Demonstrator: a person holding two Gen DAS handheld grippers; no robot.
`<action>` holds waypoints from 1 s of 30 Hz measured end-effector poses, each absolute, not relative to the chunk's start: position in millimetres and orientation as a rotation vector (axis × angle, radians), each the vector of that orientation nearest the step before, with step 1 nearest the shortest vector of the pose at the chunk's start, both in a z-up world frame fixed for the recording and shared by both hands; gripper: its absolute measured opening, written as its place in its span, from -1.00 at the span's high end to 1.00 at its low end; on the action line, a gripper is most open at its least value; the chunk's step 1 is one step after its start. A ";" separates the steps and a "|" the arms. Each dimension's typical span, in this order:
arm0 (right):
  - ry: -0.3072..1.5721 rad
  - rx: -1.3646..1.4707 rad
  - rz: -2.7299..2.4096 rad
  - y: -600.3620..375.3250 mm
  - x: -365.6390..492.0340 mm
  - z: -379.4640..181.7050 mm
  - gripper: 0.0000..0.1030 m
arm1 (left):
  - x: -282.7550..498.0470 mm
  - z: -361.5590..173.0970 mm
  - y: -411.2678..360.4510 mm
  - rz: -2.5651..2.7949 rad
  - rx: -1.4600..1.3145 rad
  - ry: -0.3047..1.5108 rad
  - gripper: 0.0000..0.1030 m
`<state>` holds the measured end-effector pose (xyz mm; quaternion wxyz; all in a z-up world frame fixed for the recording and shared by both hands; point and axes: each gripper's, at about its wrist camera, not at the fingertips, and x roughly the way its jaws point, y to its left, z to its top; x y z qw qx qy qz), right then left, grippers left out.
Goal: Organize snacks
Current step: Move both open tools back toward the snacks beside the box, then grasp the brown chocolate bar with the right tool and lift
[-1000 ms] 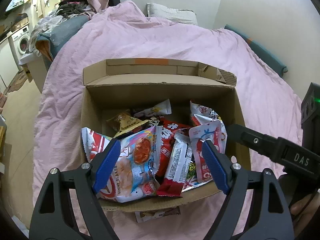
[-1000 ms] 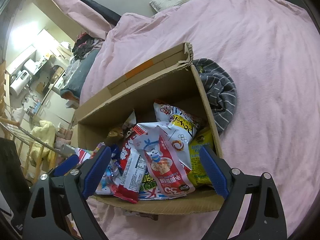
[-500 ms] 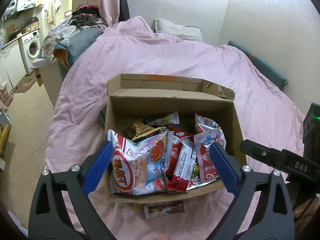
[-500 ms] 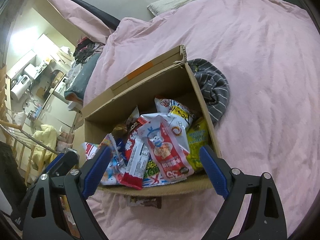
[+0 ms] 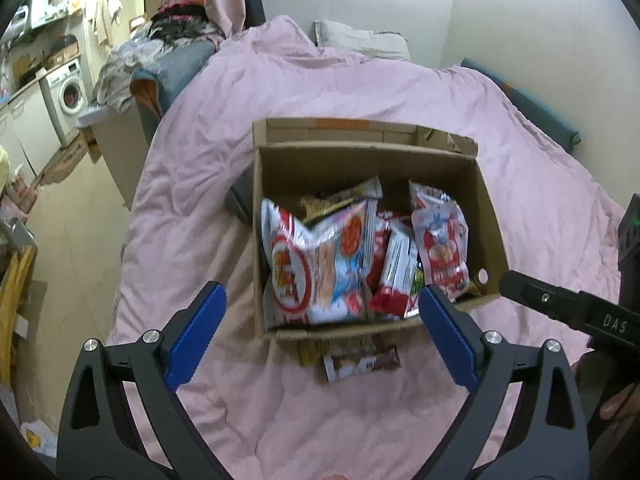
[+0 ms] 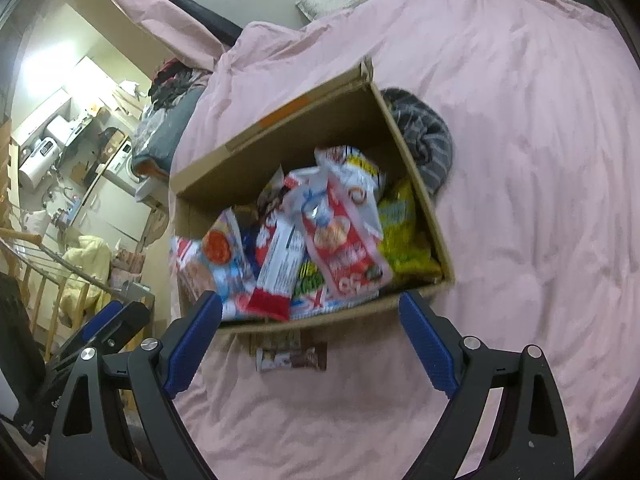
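Right now an open cardboard box [image 5: 486, 216] sits on a bed covered by a pink duvet [image 5: 224, 160], and it is packed with snack packets. At its left side, seen from the left wrist camera, stands a large white-and-red bag of flakes [image 5: 316, 268]; beside it a slim red-and-white bar wrapper [image 5: 394, 276] leans upright, and to the right of that a white-and-red pouch [image 5: 440, 248] with a cartoon figure. From the right wrist camera a yellow-green packet [image 6: 402, 236] shows against the box's right wall.

One brown chocolate bar [image 5: 362, 362] lies outside the box on the duvet, just in front of its near wall — partly over another flat packet that pokes out from under the box edge.

Both tools are empty. The left gripper [image 5: 318, 338] has its blue fingers [image 5: 196, 336] spread wide, nothing between them but bedding and the near corner of the box below. The right gripper [image 6: 310, 342] is just as wide, and its fingers [image 6: 426, 344] hover apart from the box, with the loose bar visible between them on the duvet.

A grey striped garment [image 6: 428, 136] lies bunched against the box's far right outer side. A pillow [image 5: 360, 40] rests at the head of the bed — a washing machine [image 5: 68, 94] stands off to the left.
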<state>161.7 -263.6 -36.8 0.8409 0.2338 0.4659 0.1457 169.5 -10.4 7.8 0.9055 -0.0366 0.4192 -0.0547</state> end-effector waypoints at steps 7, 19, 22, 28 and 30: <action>1.029 0.484 0.306 -254.4 144.7 -50.3 -0.79 | 154.1 -5.4 1.0 -0.084 -0.109 0.912 -0.85; 1.162 0.426 0.304 -245.5 145.4 -88.7 -0.79 | 154.2 -33.2 40.1 0.068 -0.224 1.023 -0.85; 1.215 0.368 0.326 -226.9 154.4 -104.2 -0.79 | 155.2 -36.7 51.3 0.093 -0.266 1.038 -0.85; 1.278 0.246 0.379 -186.1 170.3 -129.8 -0.79 | 155.8 -37.9 62.5 0.102 -0.277 1.043 -0.85; 1.281 0.237 0.398 -173.3 176.1 -134.3 -0.79 | 155.8 -39.1 65.5 0.104 -0.273 1.044 -0.85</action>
